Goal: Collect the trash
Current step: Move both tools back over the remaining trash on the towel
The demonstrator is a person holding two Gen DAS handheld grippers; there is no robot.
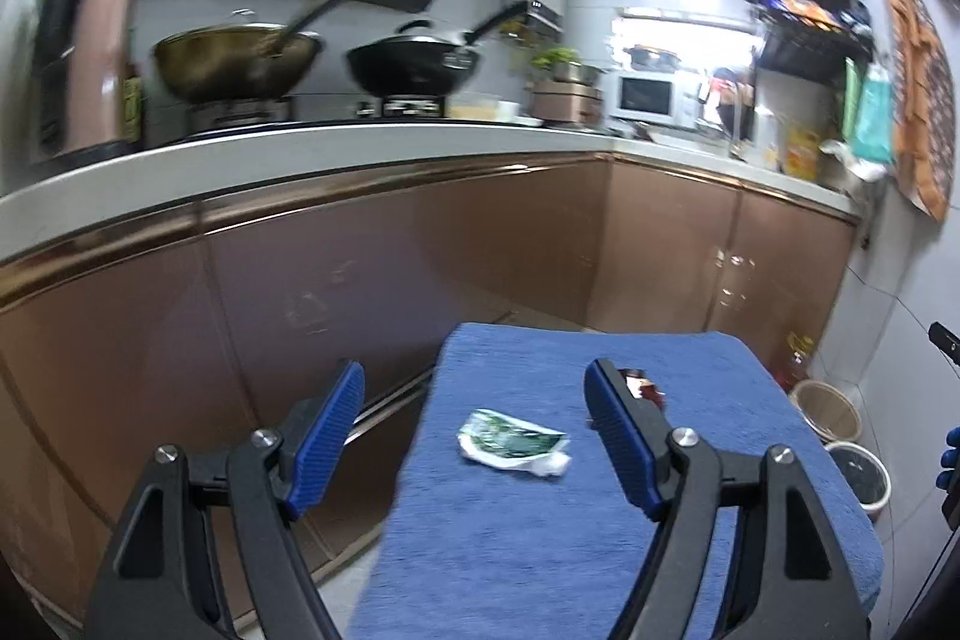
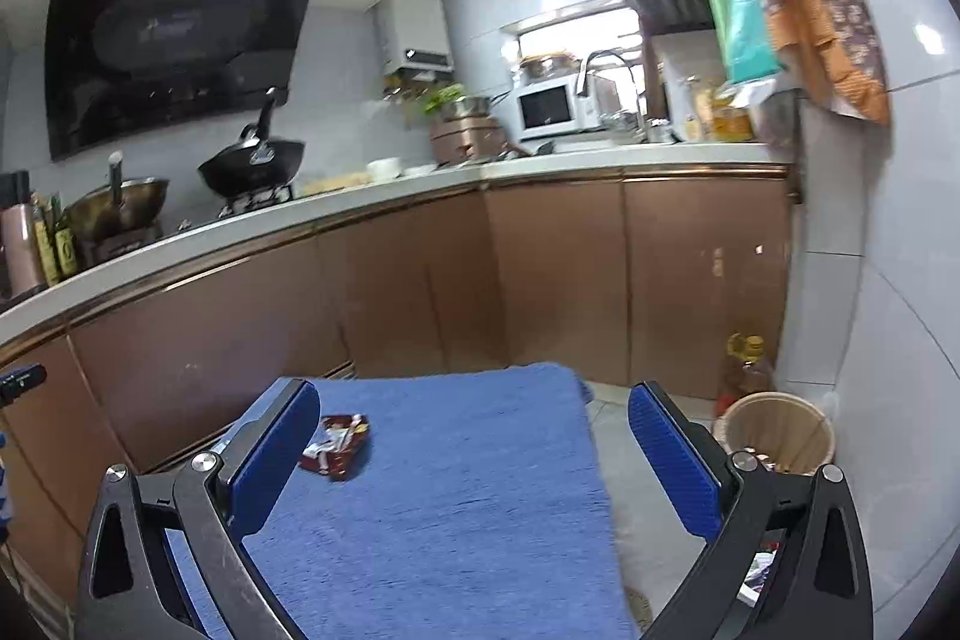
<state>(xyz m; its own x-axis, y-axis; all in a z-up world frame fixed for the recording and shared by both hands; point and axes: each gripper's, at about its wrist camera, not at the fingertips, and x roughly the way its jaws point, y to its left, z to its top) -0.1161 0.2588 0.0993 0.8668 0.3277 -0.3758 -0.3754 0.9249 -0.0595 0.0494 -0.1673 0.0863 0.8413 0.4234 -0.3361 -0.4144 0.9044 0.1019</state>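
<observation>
Both the left hand-held gripper (image 1: 474, 394) and right hand-held gripper (image 2: 474, 415) gape wide above the blue-towelled bench (image 1: 540, 538), where a crumpled green-and-white wrapper (image 1: 513, 441) lies, probably light and flimsy, best pinched across its bunched middle.

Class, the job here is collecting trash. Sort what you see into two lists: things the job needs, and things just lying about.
Job:
green-and-white wrapper
red wrapper
beige bin
left claw
right claw

Lying about:
black wok
microwave
oil bottle

Blue towel (image 1: 540, 550); green-and-white wrapper (image 1: 510, 441); red-and-white wrapper (image 2: 336, 445); blue ribbed pads (image 1: 327, 436); tan bin (image 2: 780, 433); copper-brown cabinets (image 2: 540, 274).
</observation>
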